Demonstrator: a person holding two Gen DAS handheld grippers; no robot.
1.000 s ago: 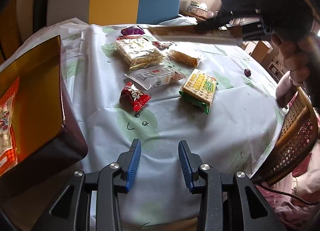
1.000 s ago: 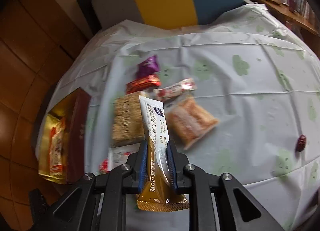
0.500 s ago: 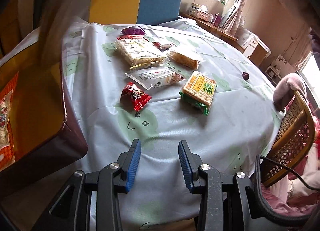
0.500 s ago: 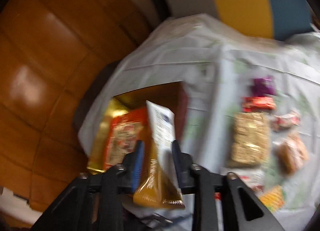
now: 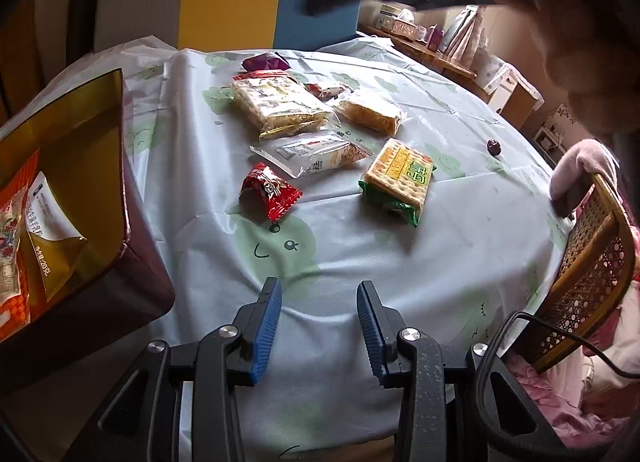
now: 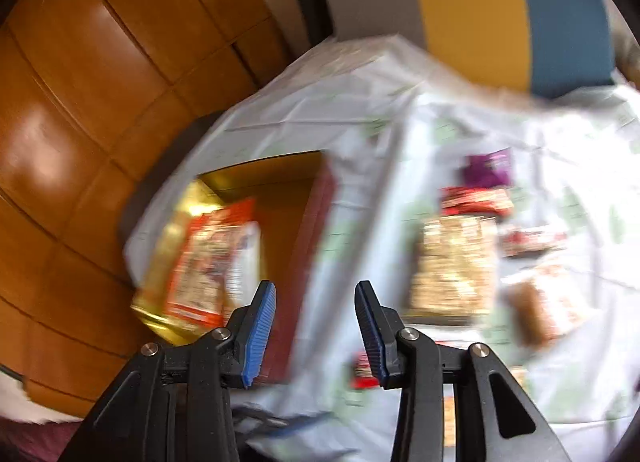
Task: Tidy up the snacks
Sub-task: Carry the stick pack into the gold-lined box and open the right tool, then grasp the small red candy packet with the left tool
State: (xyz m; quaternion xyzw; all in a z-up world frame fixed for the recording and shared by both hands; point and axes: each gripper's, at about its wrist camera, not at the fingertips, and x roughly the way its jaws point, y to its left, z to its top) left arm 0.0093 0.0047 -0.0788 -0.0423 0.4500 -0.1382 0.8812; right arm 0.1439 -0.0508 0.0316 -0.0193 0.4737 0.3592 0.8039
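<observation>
Clothed table (image 5: pixel 460 246) bears loose snack packets (image 5: pixel 396 177) (box (image 5: pixel 132 274) at edge).

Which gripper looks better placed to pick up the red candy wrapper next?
Probably the left gripper: its fingers stand apart with nothing between them, and the red candy wrapper lies just ahead on the tablecloth. The right gripper, also empty, hangs over near the gold-lined box, its view blurred.

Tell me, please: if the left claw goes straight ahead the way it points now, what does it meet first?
Probably the bare tablecloth ahead of the left claw. The red candy wrapper lies further on, slightly left of that line; depth is uncertain.
</observation>
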